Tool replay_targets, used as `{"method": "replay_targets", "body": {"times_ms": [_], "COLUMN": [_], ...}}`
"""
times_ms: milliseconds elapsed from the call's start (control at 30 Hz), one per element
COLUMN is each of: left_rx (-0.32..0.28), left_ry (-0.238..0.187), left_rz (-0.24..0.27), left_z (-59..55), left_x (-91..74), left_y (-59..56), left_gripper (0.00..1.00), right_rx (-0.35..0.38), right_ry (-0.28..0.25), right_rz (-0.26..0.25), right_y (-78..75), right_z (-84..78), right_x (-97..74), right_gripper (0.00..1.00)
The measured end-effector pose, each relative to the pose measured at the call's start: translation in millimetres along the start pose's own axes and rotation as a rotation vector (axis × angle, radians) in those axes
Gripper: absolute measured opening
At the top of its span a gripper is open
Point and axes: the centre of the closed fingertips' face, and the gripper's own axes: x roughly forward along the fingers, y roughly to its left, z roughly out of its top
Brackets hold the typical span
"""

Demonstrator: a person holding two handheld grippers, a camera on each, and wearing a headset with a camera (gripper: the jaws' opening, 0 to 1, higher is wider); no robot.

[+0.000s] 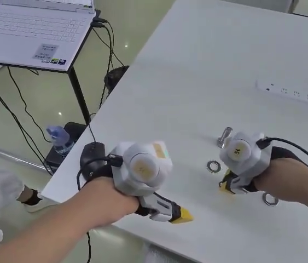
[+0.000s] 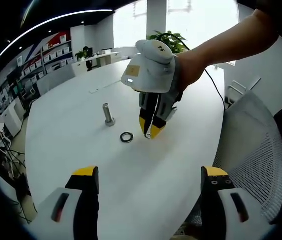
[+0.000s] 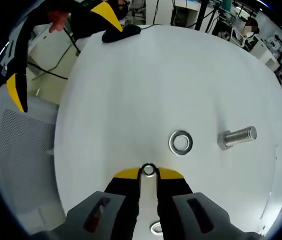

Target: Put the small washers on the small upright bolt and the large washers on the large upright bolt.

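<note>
A steel bolt (image 1: 224, 137) stands upright on the white table (image 1: 208, 66). A larger washer (image 1: 214, 166) lies flat just in front of it. My right gripper (image 3: 149, 172) is shut on a small washer (image 3: 149, 170), held on edge just above the table, near that washer (image 3: 181, 142) and the bolt (image 3: 237, 136). In the head view the right gripper (image 1: 226, 186) points down at the table. Another washer (image 1: 270, 199) lies by the right hand. My left gripper (image 2: 149, 172) is open and holds nothing, facing the right gripper (image 2: 151, 131) from near the table's edge (image 1: 180, 215).
A white power strip (image 1: 293, 94) lies at the far right of the table. Off the table's left edge stand a laptop (image 1: 28, 27) on a stand, cables and a water bottle (image 1: 60, 139) on the floor. A mesh chair (image 2: 251, 145) is beside the table.
</note>
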Motion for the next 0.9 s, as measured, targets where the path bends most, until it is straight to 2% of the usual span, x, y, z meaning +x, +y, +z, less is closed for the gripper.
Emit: {"method": "replay_targets", "body": {"times_ms": [300, 500, 733, 900], "left_rx": [-0.007, -0.011, -0.019, -0.031], "left_ry": [-0.013, -0.013, -0.002, -0.004], "left_rz": [-0.004, 0.003, -0.002, -0.008], "left_z": [2.9, 2.0, -1.4, -1.5], "left_x": [1.6, 1.4, 2.2, 2.9], "left_y": [0.3, 2.7, 1.1, -0.5], "left_gripper": [0.87, 0.89, 0.93, 0.95], "right_rx": [0.069, 0.129, 0.196, 0.23], "right_ry": [-0.007, -0.007, -0.009, -0.007], "right_rz": [-0.017, -0.04, -0.069, -0.08], "right_y": [-5.5, -9.9, -19.0, -21.0], "right_z": [-30.4, -62.1, -95.9, -107.6], "right_x": [-26.7, -48.4, -65.4, -76.2], "right_gripper": [0.12, 0.12, 0.12, 0.12]}}
